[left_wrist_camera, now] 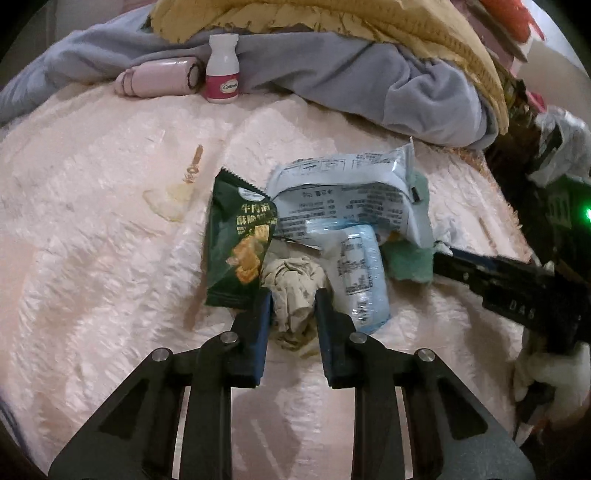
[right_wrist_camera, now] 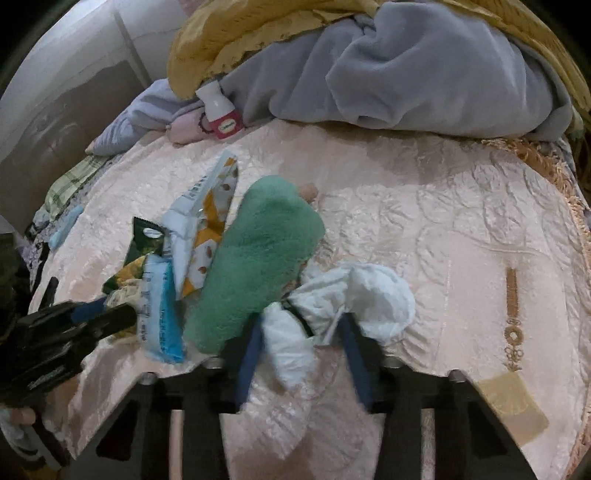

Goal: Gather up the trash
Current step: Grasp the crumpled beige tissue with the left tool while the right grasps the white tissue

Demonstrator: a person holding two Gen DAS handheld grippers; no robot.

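Note:
A pile of trash lies on a pink bedspread (left_wrist_camera: 92,229). My left gripper (left_wrist_camera: 293,299) has its fingers on both sides of a crumpled beige paper wad (left_wrist_camera: 295,291) and looks closed on it. Beside the wad lie a dark green snack packet (left_wrist_camera: 240,251), a pale blue wrapper (left_wrist_camera: 351,199) and a small blue packet (left_wrist_camera: 360,280). My right gripper (right_wrist_camera: 299,332) straddles crumpled white tissue (right_wrist_camera: 332,306), its fingers apart around it. A green fuzzy slipper (right_wrist_camera: 255,258) lies just left of the tissue. The right gripper also shows in the left wrist view (left_wrist_camera: 509,280).
A white and pink pill bottle (left_wrist_camera: 222,68) and a pink tube (left_wrist_camera: 159,75) stand at the back by a grey blanket (left_wrist_camera: 369,85) and a yellow quilt (left_wrist_camera: 332,18). The bed edge drops off on the right (right_wrist_camera: 576,229). A white and orange packet (right_wrist_camera: 207,221) lies behind the pile.

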